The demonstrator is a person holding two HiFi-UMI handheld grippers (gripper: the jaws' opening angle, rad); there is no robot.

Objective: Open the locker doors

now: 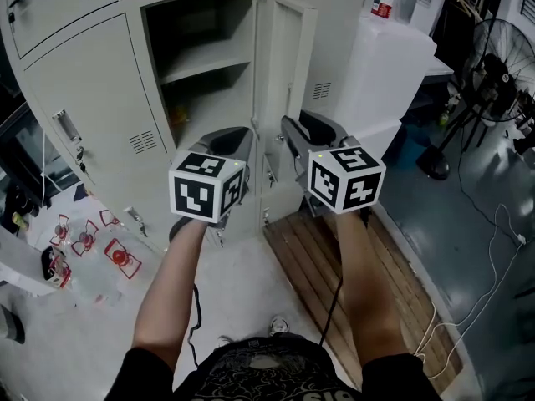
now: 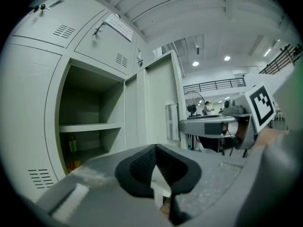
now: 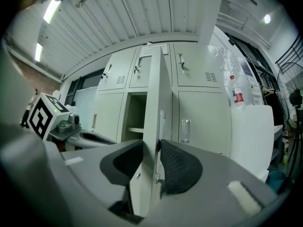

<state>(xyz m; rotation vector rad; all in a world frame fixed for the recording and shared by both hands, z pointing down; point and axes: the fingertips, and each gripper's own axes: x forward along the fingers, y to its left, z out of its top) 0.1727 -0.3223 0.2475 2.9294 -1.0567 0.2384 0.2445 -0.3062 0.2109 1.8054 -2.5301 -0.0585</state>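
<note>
Right gripper [image 3: 154, 162] pinches the free edge of an open locker door [image 3: 152, 93], pads pressed on either face of the thin sheet metal. To finish the swing cleanly, the grip likely needs to follow the hinge's arc rather than pull straight back, or the pads may slide off. The door stands upright with its long axis vertical. It is edge-on to the gripper, swung out from the right side of the open compartment [image 1: 201, 23] and its shelf [image 1: 209, 58]. The left gripper [image 2: 155, 167] hovers alongside, jaws together on nothing. The neighbouring door [image 1: 92, 90] is closed.
</note>
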